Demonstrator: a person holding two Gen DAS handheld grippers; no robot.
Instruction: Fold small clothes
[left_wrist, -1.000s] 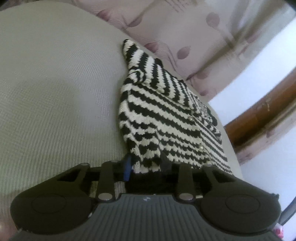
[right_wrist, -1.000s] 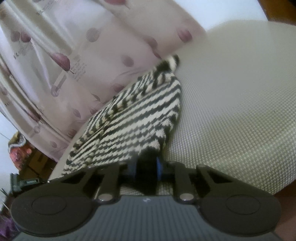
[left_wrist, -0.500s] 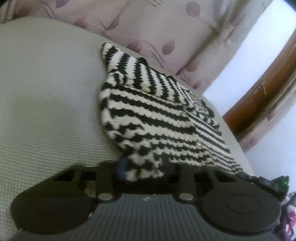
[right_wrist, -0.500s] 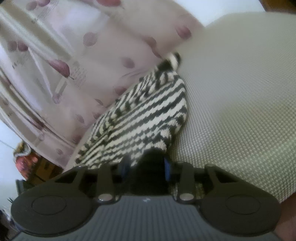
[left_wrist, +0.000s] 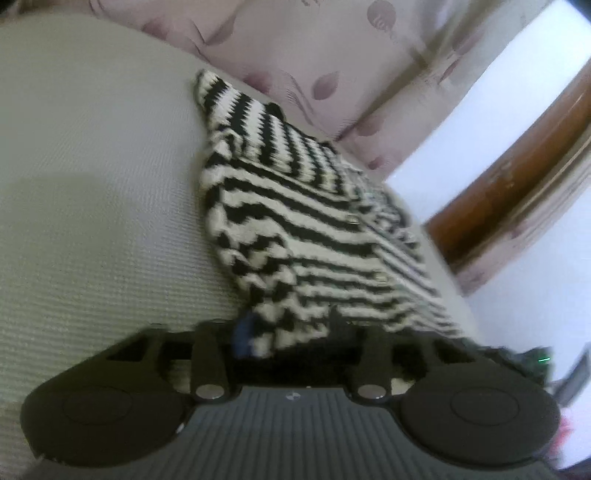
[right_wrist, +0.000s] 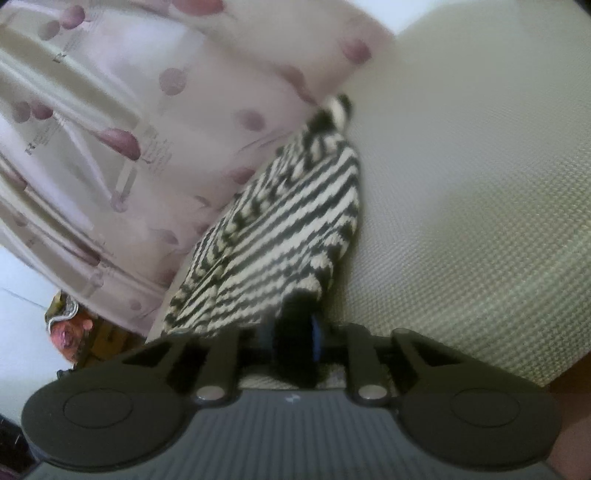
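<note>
A small black-and-white striped knit cardigan (left_wrist: 306, 229) with metal buttons lies on a beige woven bed cover (left_wrist: 92, 203). My left gripper (left_wrist: 284, 332) is shut on its near hem corner, and the cloth rises from the jaws. In the right wrist view the same cardigan (right_wrist: 288, 229) stretches away toward a far sleeve tip. My right gripper (right_wrist: 295, 332) is shut on its black-edged hem corner. Both held corners are lifted slightly off the cover, and the fingertips are hidden in the knit.
A pink floral curtain (left_wrist: 332, 55) hangs close behind the bed, also in the right wrist view (right_wrist: 110, 129). A brown wooden door frame (left_wrist: 517, 173) stands at the right. The bed edge (right_wrist: 517, 369) drops off near my right gripper. Colourful clutter (right_wrist: 66, 325) lies on the floor at left.
Both grippers keep their grip on the hem corners and shift a little with the cardigan, which looks pulled and lifted slightly. The views are blurred by motion.
</note>
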